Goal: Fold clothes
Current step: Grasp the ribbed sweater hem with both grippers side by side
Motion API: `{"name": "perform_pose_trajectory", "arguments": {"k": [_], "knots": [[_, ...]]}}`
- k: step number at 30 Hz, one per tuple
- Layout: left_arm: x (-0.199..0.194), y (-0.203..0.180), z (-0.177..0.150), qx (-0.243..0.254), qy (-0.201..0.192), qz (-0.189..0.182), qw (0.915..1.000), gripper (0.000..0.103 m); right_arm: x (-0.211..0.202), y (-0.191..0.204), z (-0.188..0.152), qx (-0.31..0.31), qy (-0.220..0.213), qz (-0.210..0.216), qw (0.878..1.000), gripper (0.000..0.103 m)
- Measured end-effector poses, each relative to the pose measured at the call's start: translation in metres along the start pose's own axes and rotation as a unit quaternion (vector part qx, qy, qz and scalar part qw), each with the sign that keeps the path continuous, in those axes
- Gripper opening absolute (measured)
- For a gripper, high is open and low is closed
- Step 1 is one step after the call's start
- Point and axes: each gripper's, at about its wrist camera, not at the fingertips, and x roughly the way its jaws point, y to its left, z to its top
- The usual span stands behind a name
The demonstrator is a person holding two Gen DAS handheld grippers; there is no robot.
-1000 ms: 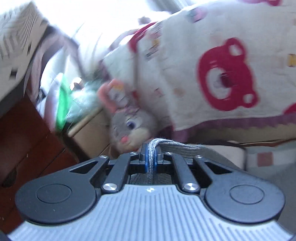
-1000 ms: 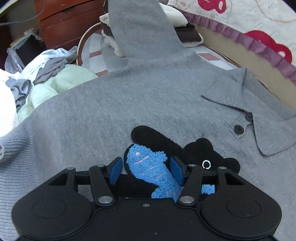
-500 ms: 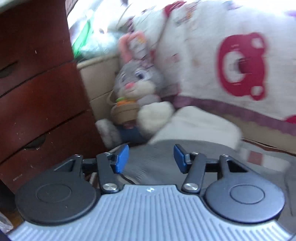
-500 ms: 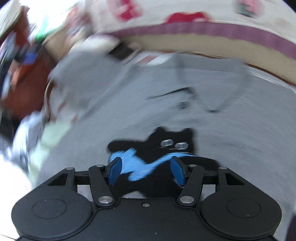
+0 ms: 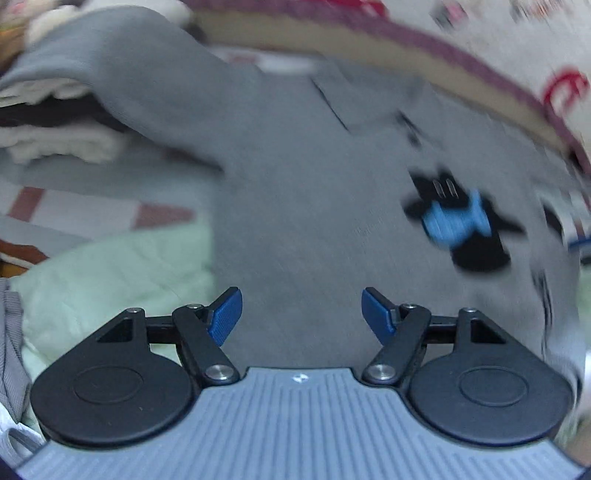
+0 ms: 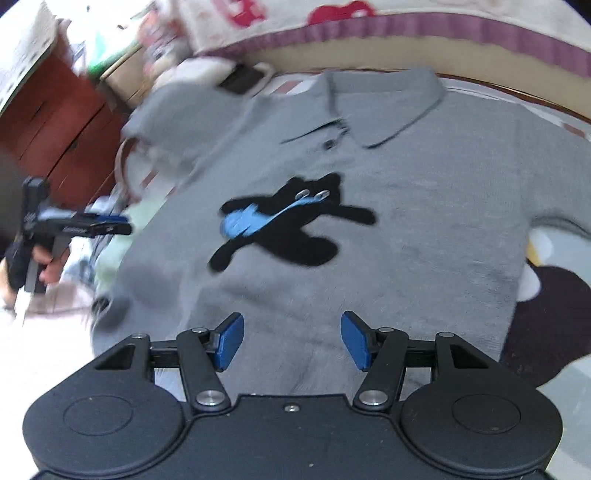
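A grey knit polo sweater [image 6: 406, 229] with a black cat and blue patch [image 6: 280, 221] lies spread front up on the bed, collar [image 6: 384, 107] at the far side. It also shows in the left wrist view [image 5: 295, 192]. One sleeve [image 5: 122, 70] drapes up over a stack of clothes. My right gripper [image 6: 291, 339] is open and empty over the sweater's lower hem. My left gripper [image 5: 301, 314] is open and empty over the sweater's left side; in the right wrist view it shows at the left [image 6: 74, 225].
A pale green cloth [image 5: 122, 280] lies beside the sweater's left edge. A stack of folded white and dark clothes [image 5: 55, 122] sits at the far left. A quilt with red bears [image 6: 369, 22] runs along the far side. A red-brown wooden dresser [image 6: 62, 129] stands left.
My left gripper let go of the grey sleeve, opened and swung down over the sweater. My right gripper pulled back from the cat patch toward the hem, still open.
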Motion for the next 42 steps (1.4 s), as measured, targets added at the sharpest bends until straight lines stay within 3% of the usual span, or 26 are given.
{"name": "perform_pose_trajectory", "arguments": {"k": [4,5,9,11,14,21,23,25,27,30,31,32,37,39,42], "knots": [[-0.004,-0.008,-0.005,0.03,0.02,-0.07,0.9969,0.071,0.019,0.022,0.011,-0.09,0.043,0.034,0.994,0.063],[-0.002,-0.008,-0.007,0.034,0.02,-0.077,0.9962,0.071,0.026,0.029,0.012,-0.115,0.059,0.038,0.991,0.058],[-0.005,-0.015,-0.022,0.051,0.043,-0.097,0.993,0.071,0.054,0.059,0.012,-0.223,0.113,0.029,0.968,0.056],[-0.012,-0.02,-0.03,0.079,0.055,-0.118,0.9883,0.071,0.062,0.066,0.013,-0.259,0.118,0.02,0.958,0.055],[-0.019,-0.022,-0.043,0.117,0.071,-0.105,0.985,0.071,0.062,0.07,0.019,-0.288,0.086,-0.01,0.954,0.056],[-0.03,-0.018,-0.048,0.124,0.093,-0.19,0.9693,0.071,0.074,0.058,0.018,-0.27,0.111,0.02,0.956,0.061],[-0.029,-0.023,-0.047,0.139,0.097,-0.203,0.9643,0.072,0.078,0.055,0.017,-0.263,0.111,0.019,0.958,0.068],[-0.024,-0.029,-0.048,0.152,0.099,-0.198,0.9631,0.072,0.08,0.051,0.017,-0.25,0.108,0.024,0.962,0.067],[-0.02,-0.034,-0.048,0.16,0.088,-0.187,0.9653,0.072,0.079,0.051,0.013,-0.258,0.099,0.034,0.96,0.062],[-0.015,-0.036,-0.047,0.155,0.07,-0.18,0.9689,0.072,0.07,0.053,0.008,-0.266,0.086,0.057,0.958,0.033],[-0.013,-0.034,-0.047,0.15,0.074,-0.185,0.9683,0.072,0.066,0.051,0.007,-0.26,0.082,0.064,0.96,0.017],[-0.011,-0.033,-0.046,0.146,0.078,-0.19,0.9676,0.072,0.061,0.048,0.007,-0.253,0.076,0.069,0.962,0.012],[-0.002,-0.035,-0.048,0.153,0.108,-0.217,0.9581,0.076,0.042,0.021,0.017,-0.173,0.023,0.078,0.982,0.012],[0.003,-0.04,-0.05,0.162,0.123,-0.208,0.9569,0.081,0.039,0.016,0.018,-0.159,0.005,0.073,0.985,0.012],[0.01,-0.043,-0.051,0.163,0.139,-0.196,0.957,0.081,0.039,0.012,0.018,-0.145,-0.011,0.069,0.987,0.012]]}}
